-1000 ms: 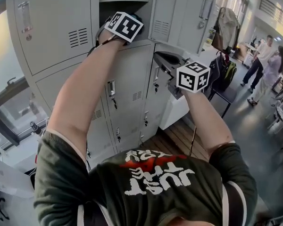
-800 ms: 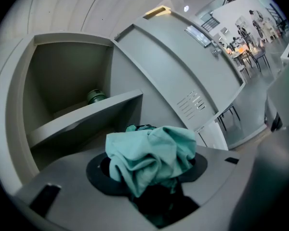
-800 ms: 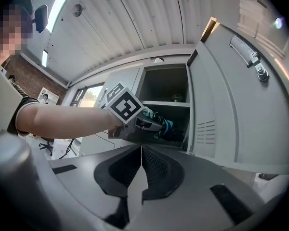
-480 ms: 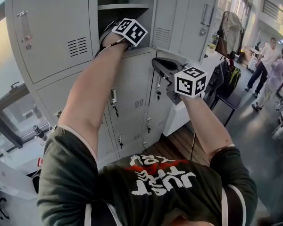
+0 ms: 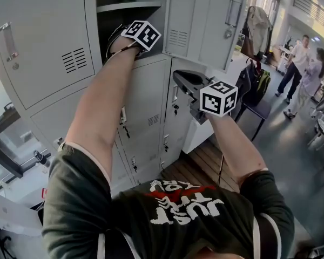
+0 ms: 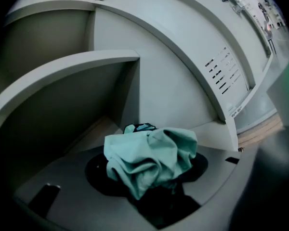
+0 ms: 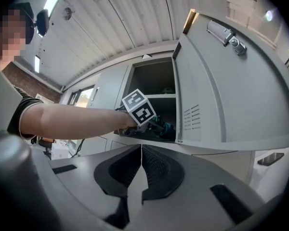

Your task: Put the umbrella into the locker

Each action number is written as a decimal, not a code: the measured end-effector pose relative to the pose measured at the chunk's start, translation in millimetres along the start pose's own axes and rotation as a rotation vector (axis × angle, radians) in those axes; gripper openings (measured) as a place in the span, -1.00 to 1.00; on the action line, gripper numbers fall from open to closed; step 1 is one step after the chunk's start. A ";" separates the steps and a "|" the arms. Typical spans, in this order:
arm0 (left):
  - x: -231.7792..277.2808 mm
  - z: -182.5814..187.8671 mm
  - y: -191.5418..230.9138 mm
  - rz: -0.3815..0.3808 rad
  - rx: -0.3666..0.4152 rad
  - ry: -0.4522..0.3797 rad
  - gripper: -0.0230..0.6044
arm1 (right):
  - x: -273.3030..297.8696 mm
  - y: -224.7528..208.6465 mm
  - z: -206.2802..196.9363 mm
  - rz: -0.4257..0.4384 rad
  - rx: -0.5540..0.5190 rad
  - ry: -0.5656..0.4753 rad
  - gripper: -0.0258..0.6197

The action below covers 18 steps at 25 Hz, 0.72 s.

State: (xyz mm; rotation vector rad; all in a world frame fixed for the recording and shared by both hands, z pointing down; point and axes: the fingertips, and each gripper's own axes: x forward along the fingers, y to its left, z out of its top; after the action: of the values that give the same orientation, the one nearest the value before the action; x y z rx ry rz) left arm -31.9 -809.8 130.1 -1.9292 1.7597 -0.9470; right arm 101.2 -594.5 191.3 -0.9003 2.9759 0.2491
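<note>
The left tongs (image 6: 151,191) grip the umbrella (image 6: 151,160), a folded one whose pale teal canopy bunches in loose, crumpled folds over the dark pads, with a darker tip showing at its far end. It sits inside the open locker compartment (image 6: 101,129), below the inner shelf (image 6: 62,81). Whether it touches the compartment floor cannot be told. The right gripper view shows teal and black at the mouth of the opening, just past the left marker cube (image 7: 138,108). The right tongs (image 7: 141,170) are closed pad to pad with nothing between them. They are outside the locker, under the swung-out grey door (image 7: 231,81) with its vent slots.
</note>
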 end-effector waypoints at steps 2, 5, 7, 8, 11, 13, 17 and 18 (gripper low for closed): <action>6.4 -2.7 -1.8 -0.011 0.019 0.022 -0.12 | -1.9 -3.1 -1.8 -0.004 0.007 0.001 -0.81; 13.6 -10.0 -7.5 -0.046 0.051 0.068 -0.10 | -3.1 -5.0 -4.4 -0.006 0.013 0.004 -0.81; 17.5 -17.3 -13.9 -0.078 0.090 0.109 -0.03 | -2.4 -5.3 -6.2 -0.006 0.017 0.006 -0.81; 19.3 -20.9 -16.7 -0.090 0.112 0.128 0.00 | -1.6 -5.4 -7.2 -0.004 0.019 0.007 -0.81; 20.3 -29.7 -22.1 -0.131 0.145 0.165 0.10 | 2.2 -4.9 -9.9 0.001 0.023 0.012 -0.81; 18.1 -33.5 -22.6 -0.162 0.120 0.175 0.10 | 4.5 -3.8 -10.5 0.007 0.025 0.014 -0.81; 10.4 -39.1 -22.0 -0.224 0.040 0.185 0.12 | 8.9 0.0 -11.1 0.021 0.025 0.015 -0.81; 7.7 -38.8 -22.7 -0.236 0.021 0.183 0.17 | 10.3 1.0 -11.4 0.023 0.025 0.016 -0.81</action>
State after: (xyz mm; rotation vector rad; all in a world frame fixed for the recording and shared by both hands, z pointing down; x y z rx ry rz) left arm -41.9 -807.0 174.6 -2.1301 1.6315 -1.2545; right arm 92.3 -601.1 202.0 -0.8694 2.9985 0.2056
